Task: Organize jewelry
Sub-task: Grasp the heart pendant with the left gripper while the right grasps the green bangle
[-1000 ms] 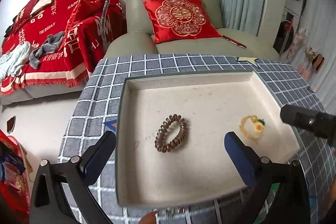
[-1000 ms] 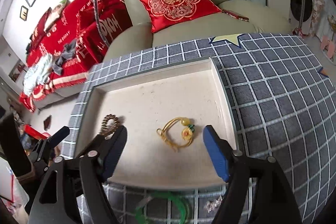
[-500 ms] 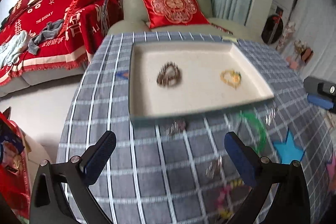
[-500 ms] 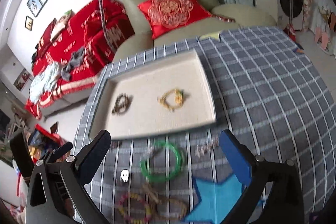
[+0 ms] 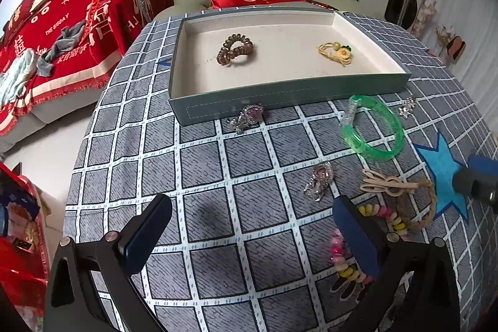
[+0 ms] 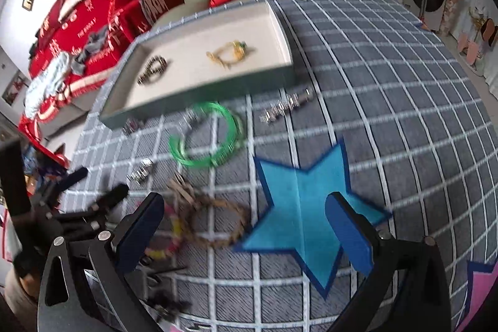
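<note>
Both sets of fingers were spread wide with nothing between them. The left gripper (image 5: 252, 234) hovered over bare checked cloth at the near side of the counter (image 5: 199, 164), pointing toward the tray, its right finger (image 5: 354, 235) covering part of a pink-and-yellow bead bracelet (image 5: 378, 213). The right gripper (image 6: 244, 231) sat further right, fingers straddling the near edge of a woven brown bracelet (image 6: 218, 220) and a blue star patch (image 6: 305, 207) on the cloth; that view was pretty smeared, so small details were hard to read.

Working outward: a silver clip with pinkish stones (image 5: 319, 181) lay just beyond the left gripper's right finger, long axis running near-to-far. Right of it was a beige knotted hair tie (image 5: 386, 184), lying left-to-right and touching the woven bracelet. Further out, a green bangle (image 5: 373, 128) lay flat with a clear piece resting on its left rim. Another purple-stone clip (image 5: 247, 117) sat right against the tray's near wall, angled diagonally, and a small silver piece (image 5: 407, 108) lay right of the bangle.

The tray (image 5: 292, 97) sat at the far side, long axis left-to-right. Inside it were a brown spiral hair tie (image 5: 235, 49) on the left and a yellow cord bracelet with a flower (image 5: 336, 52) on the right, well apart.
</note>
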